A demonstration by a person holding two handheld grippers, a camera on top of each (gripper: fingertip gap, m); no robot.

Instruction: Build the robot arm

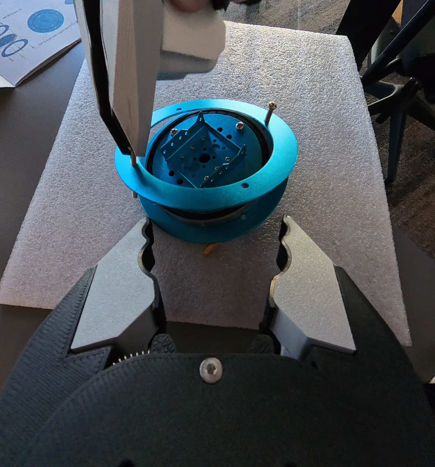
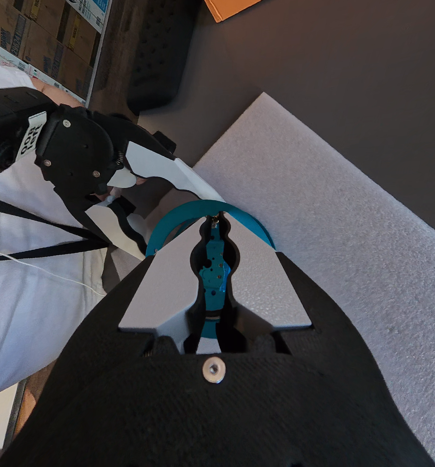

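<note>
A blue round metal assembly sits on a white foam sheet (image 1: 300, 75). Its upper ring (image 1: 274, 161) is tilted above a lower disc (image 1: 211, 231), with a perforated blue bracket (image 1: 203, 156) inside. My left gripper (image 1: 216, 222) is open and empty, its jaws just short of the disc's near edge. My right gripper (image 1: 131, 151) comes down from the upper left and is shut on a screw (image 1: 133, 159) standing in the ring's left side. Another screw (image 1: 270, 112) stands in the ring's far right. In the right wrist view the shut tips (image 2: 217, 214) pinch the screw (image 2: 214, 223) over the ring (image 2: 252, 219).
The foam sheet (image 2: 337, 202) lies on a dark table (image 2: 312, 75). An open booklet (image 1: 21, 38) lies at the far left. An office chair (image 1: 401, 101) stands to the right. A small orange piece (image 1: 209, 249) pokes out under the disc. Cardboard boxes (image 2: 47, 38) and a person's white clothing (image 2: 34, 303) are nearby. One gripper's finger ends stand about 7 centimeters off the other's.
</note>
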